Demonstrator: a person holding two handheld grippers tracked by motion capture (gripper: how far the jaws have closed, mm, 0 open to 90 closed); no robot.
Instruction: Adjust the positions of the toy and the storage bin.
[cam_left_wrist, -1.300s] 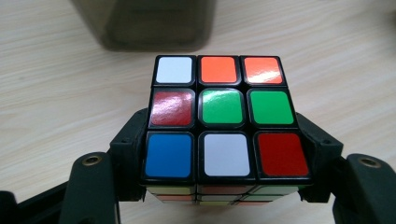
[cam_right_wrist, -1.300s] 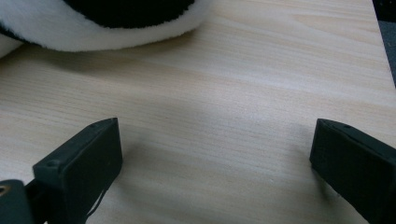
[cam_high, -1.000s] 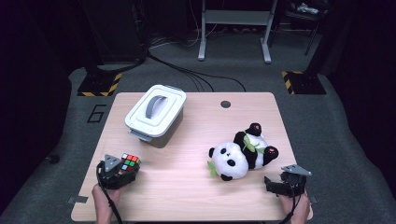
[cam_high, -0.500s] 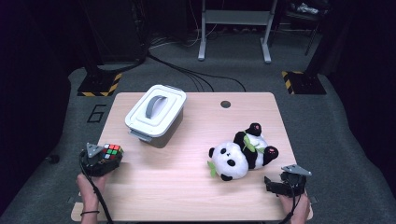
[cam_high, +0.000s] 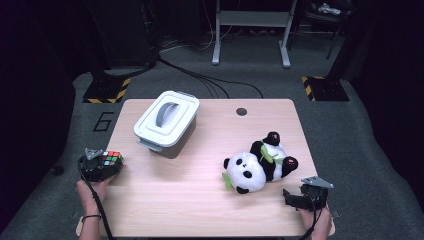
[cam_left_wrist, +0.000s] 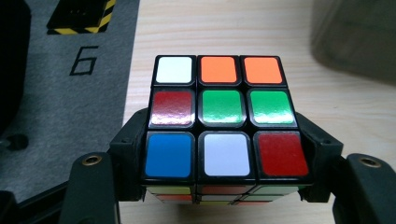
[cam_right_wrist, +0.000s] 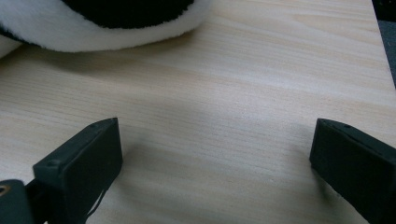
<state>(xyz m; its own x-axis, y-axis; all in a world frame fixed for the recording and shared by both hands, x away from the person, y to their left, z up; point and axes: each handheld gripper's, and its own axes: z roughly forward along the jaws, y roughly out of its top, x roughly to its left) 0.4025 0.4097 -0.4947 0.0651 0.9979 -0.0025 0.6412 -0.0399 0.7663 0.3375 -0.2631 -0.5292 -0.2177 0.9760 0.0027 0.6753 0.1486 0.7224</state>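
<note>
1. A scrambled puzzle cube with glossy coloured stickers on black plastic (cam_left_wrist: 223, 116) is clamped between the two black jaws of the left gripper (cam_high: 100, 167), the pads being pressed against its two opposite sides.
2. In the left gripper view, the cube's upper face is shown with white, orange and orange squares in the far row, red, green and green in the middle row, and blue, white and red in the near row.
3. In the high view, the cube (cam_high: 111, 159) is seen held at the left edge of the light wooden table (cam_high: 200, 200), near its front corner, partly over the grey floor.
4. A white lidded plastic box with a grey handle (cam_high: 166, 119) is stood on the table beyond the cube, well apart from it.
5. A black-and-white plush panda with green leaves (cam_high: 257, 165) is laid on the right half of the table.
6. The right gripper (cam_high: 300, 197) is rested at the front right of the table, near the panda; its jaws are spread wide with only bare wood between them.
</note>
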